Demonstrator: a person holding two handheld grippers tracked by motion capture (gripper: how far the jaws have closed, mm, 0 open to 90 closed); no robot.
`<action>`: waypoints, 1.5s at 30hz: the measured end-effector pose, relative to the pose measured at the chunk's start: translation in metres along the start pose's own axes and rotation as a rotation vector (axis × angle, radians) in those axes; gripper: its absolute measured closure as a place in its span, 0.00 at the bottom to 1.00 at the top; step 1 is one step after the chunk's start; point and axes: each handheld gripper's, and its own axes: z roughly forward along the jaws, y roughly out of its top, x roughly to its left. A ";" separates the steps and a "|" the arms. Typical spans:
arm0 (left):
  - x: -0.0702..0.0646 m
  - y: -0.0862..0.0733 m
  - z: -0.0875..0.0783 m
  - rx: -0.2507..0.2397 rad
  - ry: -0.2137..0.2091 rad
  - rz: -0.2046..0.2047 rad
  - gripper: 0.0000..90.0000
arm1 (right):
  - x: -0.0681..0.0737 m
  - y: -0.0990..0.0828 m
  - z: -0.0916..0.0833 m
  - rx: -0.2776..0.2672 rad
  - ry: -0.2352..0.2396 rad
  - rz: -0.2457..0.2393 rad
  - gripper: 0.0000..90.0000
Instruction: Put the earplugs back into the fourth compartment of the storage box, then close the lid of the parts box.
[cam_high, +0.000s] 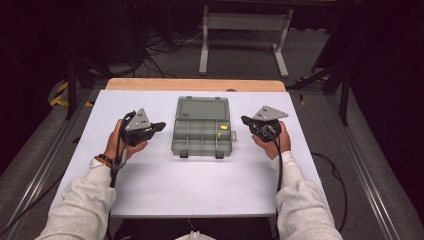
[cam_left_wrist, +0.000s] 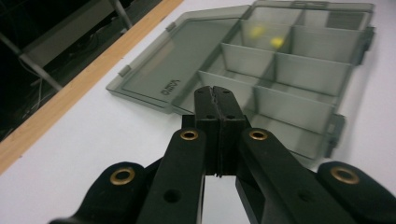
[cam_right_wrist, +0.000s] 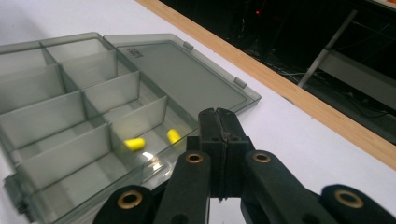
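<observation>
The box (cam_high: 202, 126) is lying open at the centre of the worktop (cam_high: 190, 185), its lid (cam_high: 202, 107) folded flat toward 12 o'clock and its tray (cam_high: 202, 137) of compartments toward 6. The left gripper (cam_high: 159, 125) is hovering at the box's 9 o'clock, the right gripper (cam_high: 245, 120) at its 3 o'clock, both apart from it. Each one's jaws are pressed together with nothing between them.

The box is looking like thin, stiff, smoky plastic: probably light, smooth and apt to slide on the worktop when pushed. The best hold is likely the lid's far edge or a side wall, with the other gripper steadying the tray. The two yellow plugs (cam_right_wrist: 134, 143) look small and soft, so tilting the tray could roll them.

The high view is showing the whole layout and both hands. The right gripper view is showing the plugs plainly, lying in one compartment near the tray's right wall. The left gripper view (cam_left_wrist: 217, 100) is showing them as yellow blurs (cam_left_wrist: 276, 42) at the far side, but the lid's moulded lettering (cam_left_wrist: 169, 87) and hinge tabs (cam_left_wrist: 124, 71) clearly.
</observation>
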 end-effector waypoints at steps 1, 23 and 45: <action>0.000 0.000 0.000 0.000 0.000 0.000 1.00 | 0.000 0.000 0.000 0.000 0.000 0.000 1.00; 0.048 0.020 0.054 0.099 0.041 -0.081 1.00 | -0.033 0.024 0.051 0.114 -0.040 0.081 1.00; 0.060 -0.005 0.116 0.244 0.036 -0.140 1.00 | -0.036 0.008 0.125 0.420 0.009 0.024 1.00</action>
